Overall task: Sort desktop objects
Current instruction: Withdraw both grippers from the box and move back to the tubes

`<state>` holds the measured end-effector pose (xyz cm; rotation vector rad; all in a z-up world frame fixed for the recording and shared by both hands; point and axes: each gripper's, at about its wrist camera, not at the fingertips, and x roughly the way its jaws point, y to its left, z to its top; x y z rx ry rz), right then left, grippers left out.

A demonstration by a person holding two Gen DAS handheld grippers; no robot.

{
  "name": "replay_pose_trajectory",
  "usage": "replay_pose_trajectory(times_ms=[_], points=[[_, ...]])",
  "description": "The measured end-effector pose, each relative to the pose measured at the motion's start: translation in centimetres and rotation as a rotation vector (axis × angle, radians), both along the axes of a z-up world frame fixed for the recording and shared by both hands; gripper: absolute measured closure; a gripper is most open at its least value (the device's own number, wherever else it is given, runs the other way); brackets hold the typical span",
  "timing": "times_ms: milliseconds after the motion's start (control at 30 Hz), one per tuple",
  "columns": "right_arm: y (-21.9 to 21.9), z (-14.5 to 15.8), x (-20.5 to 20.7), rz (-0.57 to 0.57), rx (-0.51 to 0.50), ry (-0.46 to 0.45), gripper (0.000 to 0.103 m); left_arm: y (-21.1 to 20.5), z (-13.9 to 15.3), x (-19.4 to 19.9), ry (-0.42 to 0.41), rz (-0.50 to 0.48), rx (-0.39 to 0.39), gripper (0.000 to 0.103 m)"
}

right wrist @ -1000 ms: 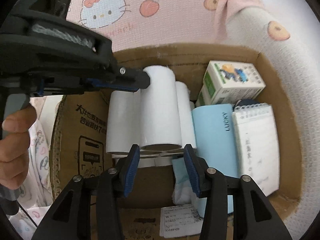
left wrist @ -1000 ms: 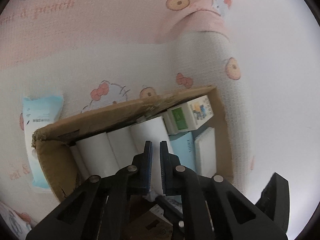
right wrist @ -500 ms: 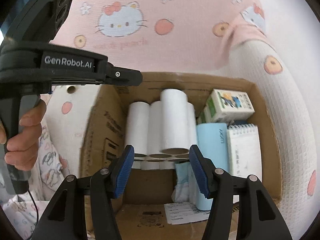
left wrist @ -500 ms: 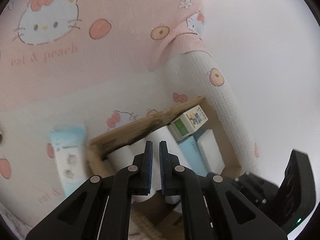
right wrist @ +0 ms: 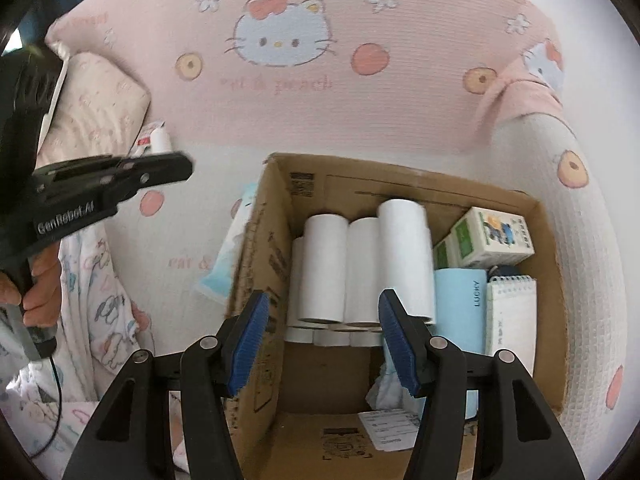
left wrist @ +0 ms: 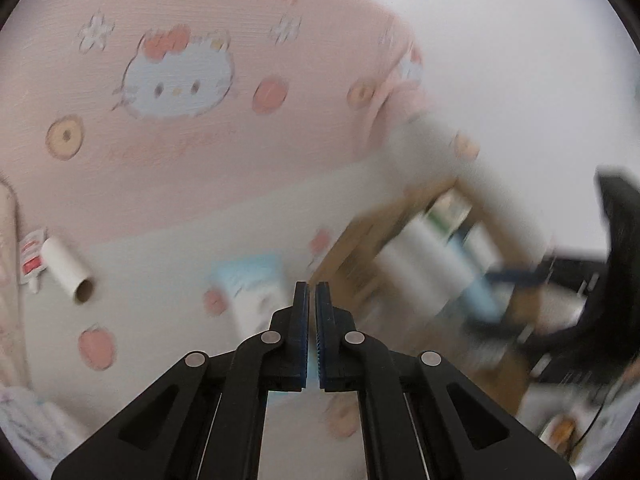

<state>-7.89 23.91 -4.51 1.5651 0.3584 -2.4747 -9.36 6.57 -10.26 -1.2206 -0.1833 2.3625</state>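
Note:
A cardboard box stands on a Hello Kitty sheet and holds several white paper rolls, a light blue booklet, a spiral notepad and a small green and white carton. My right gripper is open and empty above the box's near side. My left gripper is shut and empty, left of the box, and shows at left in the right wrist view. A loose white roll lies far left. A blue tissue pack lies beside the box.
A pale patterned pillow lies at the far left of the bed. A small red and white packet lies next to the loose roll. The white wall rises beyond the bed's right edge. A printed blanket lies at near left.
My left gripper has drawn back and swung left, away from the box, staying shut. My right gripper has pulled back and up from the rolls and opened wider.

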Motion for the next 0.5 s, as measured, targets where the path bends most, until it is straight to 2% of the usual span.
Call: replay_pose_trajectory(times_ms=[133, 233, 367, 500], points=[[-1.2, 0.3, 0.7, 0.034, 0.004, 0.003, 0.048, -3.1, -2.2, 1.9, 0.002, 0.005, -0.074, 0.1], [-2.2, 1.0, 1.3, 0.054, 0.004, 0.027, 0.048, -5.4, -3.6, 2.6, 0.011, 0.053, -0.116, 0.1], [-4.0, 2.0, 1.5, 0.087, -0.017, 0.076, 0.048, -9.3, -5.3, 2.0, -0.026, 0.195, -0.036, 0.1], [-6.7, 2.5, 1.4, 0.148, -0.031, 0.134, 0.048, -12.8, -6.9, 1.2, -0.022, 0.34, -0.011, 0.1]])
